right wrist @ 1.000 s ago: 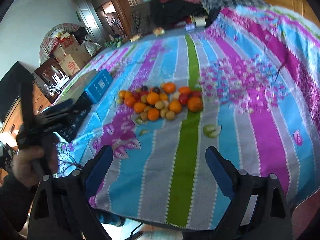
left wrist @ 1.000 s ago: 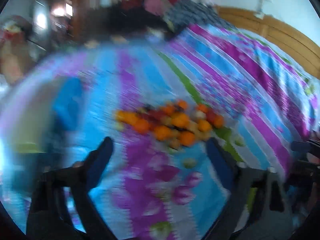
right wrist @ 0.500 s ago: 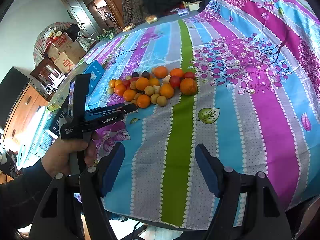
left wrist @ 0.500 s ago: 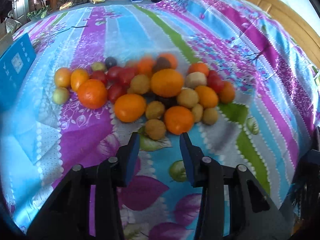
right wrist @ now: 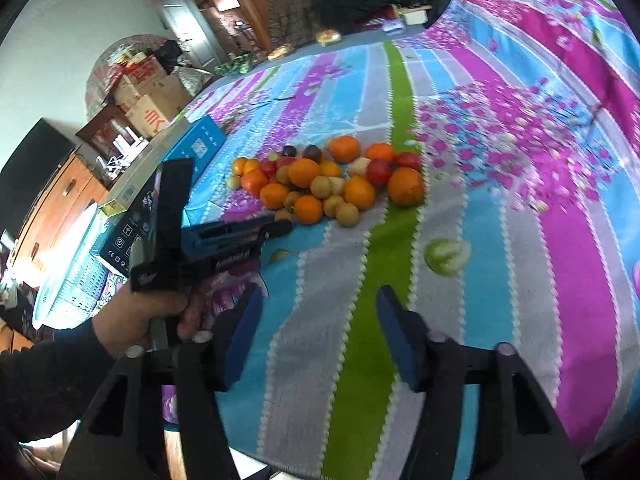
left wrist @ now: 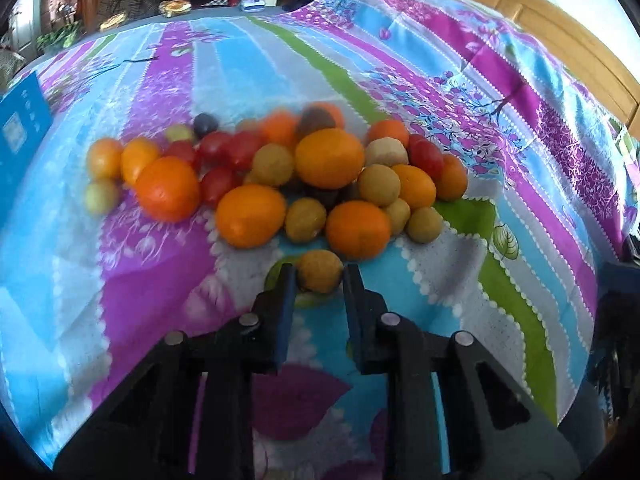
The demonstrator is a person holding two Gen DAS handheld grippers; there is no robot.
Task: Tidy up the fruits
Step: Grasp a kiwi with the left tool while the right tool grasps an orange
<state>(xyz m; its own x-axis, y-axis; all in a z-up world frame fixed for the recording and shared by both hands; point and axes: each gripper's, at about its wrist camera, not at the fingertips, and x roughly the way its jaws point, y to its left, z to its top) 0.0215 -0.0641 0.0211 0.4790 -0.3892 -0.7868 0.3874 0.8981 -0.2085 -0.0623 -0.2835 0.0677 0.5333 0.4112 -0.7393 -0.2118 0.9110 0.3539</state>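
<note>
Left claw around brown fruit

Left wrist: low and close over the striped bedspread, facing the fruit pile toward the headboard. Right wrist: higher, farther back, facing the same fruit pile; bedspread and pile shared.

Likely a home bedroom: bedspread, wooden headboard.

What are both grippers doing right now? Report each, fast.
Left gripper: closed on a small brown fruit at the near edge of the fruit pile.
Right gripper: open, holding nothing, above the striped bedspread.
</note>
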